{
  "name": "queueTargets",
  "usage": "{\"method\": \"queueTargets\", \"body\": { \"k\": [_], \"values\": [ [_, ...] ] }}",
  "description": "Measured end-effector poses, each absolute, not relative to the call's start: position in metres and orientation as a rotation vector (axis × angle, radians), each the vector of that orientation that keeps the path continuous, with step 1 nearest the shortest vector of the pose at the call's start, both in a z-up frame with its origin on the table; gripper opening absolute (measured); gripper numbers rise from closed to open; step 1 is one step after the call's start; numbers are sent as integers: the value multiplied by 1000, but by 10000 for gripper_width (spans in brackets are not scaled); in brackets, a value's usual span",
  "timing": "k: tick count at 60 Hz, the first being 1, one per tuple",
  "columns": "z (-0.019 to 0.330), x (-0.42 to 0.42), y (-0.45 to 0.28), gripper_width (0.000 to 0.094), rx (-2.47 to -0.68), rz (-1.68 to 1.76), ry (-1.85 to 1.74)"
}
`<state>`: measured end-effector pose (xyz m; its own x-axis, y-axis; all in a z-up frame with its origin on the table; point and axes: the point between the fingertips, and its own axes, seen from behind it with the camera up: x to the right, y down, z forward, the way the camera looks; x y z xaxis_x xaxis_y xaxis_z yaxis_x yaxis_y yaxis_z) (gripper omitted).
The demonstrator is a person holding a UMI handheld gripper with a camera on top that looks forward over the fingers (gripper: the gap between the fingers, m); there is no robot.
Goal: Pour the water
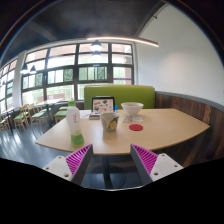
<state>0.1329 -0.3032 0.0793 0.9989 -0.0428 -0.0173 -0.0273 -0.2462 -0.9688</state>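
Holding my claw [110, 160] well back from the pale wooden table with rounded corners [160, 128], I have both fingers spread wide, their magenta pads [78, 158] facing each other across an empty gap at the bottom of the frame. Nothing is gripped; the claw is released.

Everything the task needs sits on the tabletop, beyond my fingertips, in the middle of the frame. Left of centre stands a tall clear plastic bottle with a green label [75, 124], upright near the table's left end. I judge this to be the water source. Just right of it, at the centre, is a small pale cup with a dark print [109, 122], and behind that a white bowl [131, 108] with a flat red round coaster or lid [136, 127] lying in front of it. A tablet or small screen [102, 102] leans upright behind the cup, against the green bench [120, 95] at the back. Large windows [60, 70] fill the upper left of the frame.

By my reading the task has barely begun: I am at the approach step, with no pouring done and the bottle untouched. My next move calls for travelling forward and left, lining the open fingers up on either side of the bottle's body, then closing firmly. Whether its cap is on or off I cannot tell, and that matters before tilting it over the cup.
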Motion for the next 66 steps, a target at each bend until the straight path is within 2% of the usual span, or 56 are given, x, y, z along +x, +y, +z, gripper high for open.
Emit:
{"method": "queueTargets", "body": {
  "k": [15, 28, 46, 60, 63, 65, 66],
  "values": [
    [77, 129, -294, 834, -1843, -3, 34],
    [62, 89, -272, 821, -1884, 92, -12],
    [46, -2, -189, 823, -1835, 149, -107],
    [62, -34, -116, 823, -1793, 62, -113],
    [62, -38, -102, 762, -1798, 40, -132],
    [59, -35, -93, 637, -1817, 8, -125],
    [59, -32, -90, 543, -1819, -16, -122]
  ]
}}
